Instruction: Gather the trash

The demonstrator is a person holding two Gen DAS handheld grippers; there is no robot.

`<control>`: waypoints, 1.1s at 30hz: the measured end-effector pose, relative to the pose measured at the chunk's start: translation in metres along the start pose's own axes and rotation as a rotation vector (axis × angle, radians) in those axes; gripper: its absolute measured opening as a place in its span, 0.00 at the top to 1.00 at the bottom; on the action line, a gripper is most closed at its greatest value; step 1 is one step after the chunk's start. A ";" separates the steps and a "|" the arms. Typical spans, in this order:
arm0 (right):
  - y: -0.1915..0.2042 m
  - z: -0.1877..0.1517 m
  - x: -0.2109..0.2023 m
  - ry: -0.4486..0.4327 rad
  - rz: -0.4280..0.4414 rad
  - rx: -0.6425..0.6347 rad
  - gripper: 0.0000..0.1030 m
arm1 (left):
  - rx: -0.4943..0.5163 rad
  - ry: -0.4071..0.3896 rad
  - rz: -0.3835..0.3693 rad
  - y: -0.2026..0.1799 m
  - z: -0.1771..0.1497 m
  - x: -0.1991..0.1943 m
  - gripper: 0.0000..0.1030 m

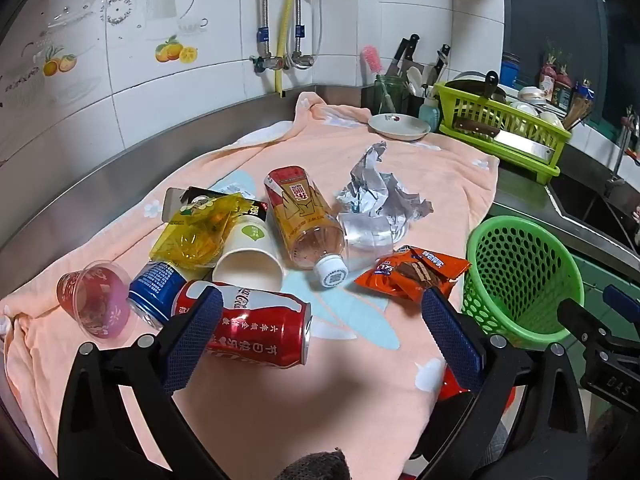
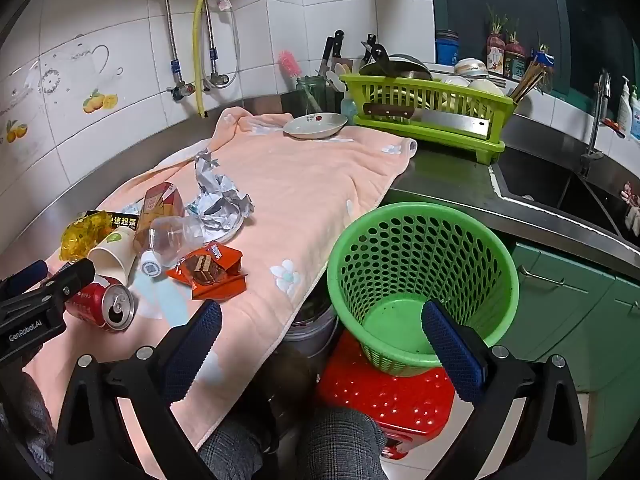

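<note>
Trash lies scattered on a peach terry towel (image 1: 360, 168) spread over the steel counter. Nearest is the red cola can (image 1: 256, 328), aluminium, on its side, long axis across the left wrist view, its pull-tab end toward the green basket (image 2: 420, 280). Behind it lie a blue can (image 1: 154, 290), a white paper cup (image 1: 248, 260) mouth toward the camera, a clear pink plastic cup (image 1: 94, 300), and a crinkled yellow wrapper (image 1: 196, 232). A plastic bottle (image 1: 304, 216) has its white cap pointing toward us. Crumpled silver foil (image 1: 376, 192) and an orange snack wrapper (image 1: 412, 272) sit rightward. The perforated basket stands on a red stool (image 2: 384, 396) off the towel's edge. Left gripper (image 1: 320, 332) has its jaws spread wide and empty, above the cola can; right gripper (image 2: 320, 336) is likewise wide and empty, near the basket.
</note>
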State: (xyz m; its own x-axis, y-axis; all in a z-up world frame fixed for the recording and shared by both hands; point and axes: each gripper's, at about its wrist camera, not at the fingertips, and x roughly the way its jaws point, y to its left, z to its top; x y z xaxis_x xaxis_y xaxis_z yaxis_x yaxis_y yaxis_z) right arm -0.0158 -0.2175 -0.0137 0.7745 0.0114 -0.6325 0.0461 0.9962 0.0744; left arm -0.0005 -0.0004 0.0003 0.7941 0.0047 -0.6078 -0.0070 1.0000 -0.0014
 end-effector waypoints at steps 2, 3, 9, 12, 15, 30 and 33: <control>0.001 -0.001 -0.001 -0.005 0.000 -0.007 0.06 | 0.000 -0.001 0.003 0.000 0.000 0.000 0.05; 0.002 -0.001 -0.001 -0.006 -0.002 -0.008 0.06 | -0.001 -0.001 0.002 0.000 0.000 -0.001 0.05; -0.001 0.001 -0.002 0.000 0.006 0.006 0.06 | -0.011 -0.005 0.008 0.000 0.000 -0.003 0.05; 0.002 0.002 -0.005 -0.003 0.006 0.007 0.06 | -0.010 -0.001 -0.004 -0.002 -0.001 -0.004 0.05; 0.002 0.001 -0.005 -0.005 0.005 0.010 0.06 | -0.010 -0.003 -0.009 0.000 -0.001 -0.004 0.05; 0.000 0.000 -0.004 -0.007 0.008 0.010 0.06 | 0.001 -0.009 -0.012 -0.002 0.002 -0.007 0.05; 0.000 0.000 -0.004 -0.006 0.009 0.013 0.06 | 0.005 -0.009 -0.015 -0.003 0.002 -0.007 0.05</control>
State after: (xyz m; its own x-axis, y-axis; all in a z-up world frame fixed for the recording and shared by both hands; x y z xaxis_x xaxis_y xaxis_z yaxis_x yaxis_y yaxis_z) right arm -0.0188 -0.2176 -0.0110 0.7788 0.0194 -0.6269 0.0474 0.9948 0.0897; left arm -0.0044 -0.0035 0.0061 0.7994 -0.0098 -0.6007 0.0077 1.0000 -0.0062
